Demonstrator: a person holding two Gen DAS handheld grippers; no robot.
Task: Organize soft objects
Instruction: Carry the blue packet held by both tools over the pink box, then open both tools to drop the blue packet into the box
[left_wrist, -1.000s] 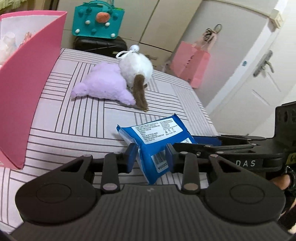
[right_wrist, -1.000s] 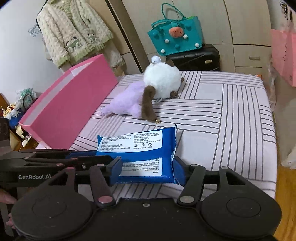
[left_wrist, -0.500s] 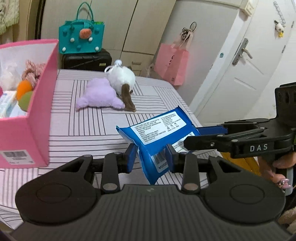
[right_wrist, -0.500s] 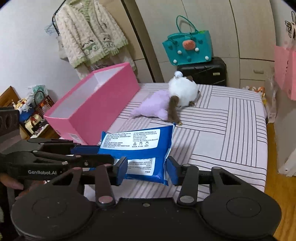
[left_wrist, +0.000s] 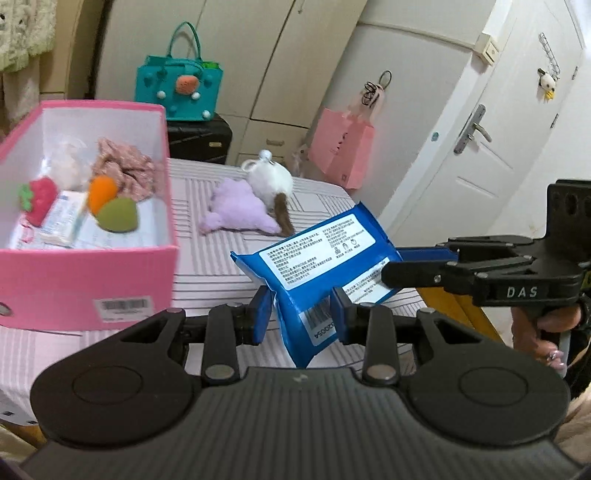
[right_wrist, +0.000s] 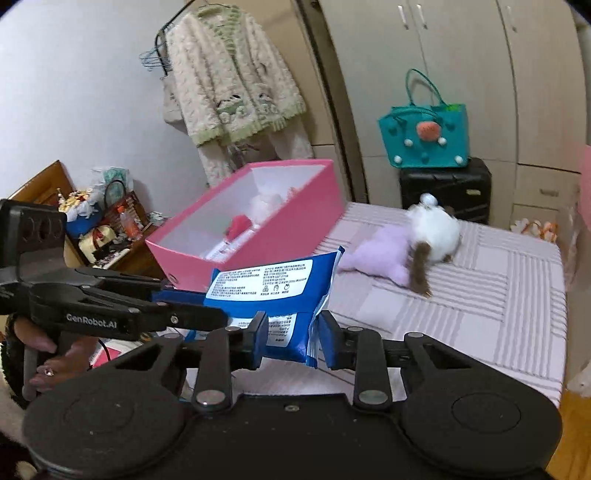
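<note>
A blue wipes pack (left_wrist: 325, 251) hangs above the striped bed (left_wrist: 207, 258), held at both ends. My left gripper (left_wrist: 301, 319) is shut on its barcode end. My right gripper (right_wrist: 293, 338) is closing its jaws on the other end, and its pads squeeze the pack (right_wrist: 273, 280) so that it crumples. Each gripper shows side-on in the other's view: the right gripper (left_wrist: 395, 266) and the left gripper (right_wrist: 207, 306). The open pink box (left_wrist: 85, 277) stands to the left with several soft items inside. A purple plush (left_wrist: 236, 210) and a white plush (left_wrist: 271, 181) lie farther back on the bed.
A teal bag (left_wrist: 177, 92) sits on a black suitcase (left_wrist: 199, 140) behind the bed. A pink paper bag (left_wrist: 341, 151) hangs by the white door (left_wrist: 480, 155). A cardigan (right_wrist: 229, 85) hangs on the wall over a cluttered wooden side table (right_wrist: 96, 229). A hand grips each handle.
Both grippers have lifted the pack off the bed and carried it toward the pink box, whose inside now shows. The right jaws have narrowed and now crumple the pack.
</note>
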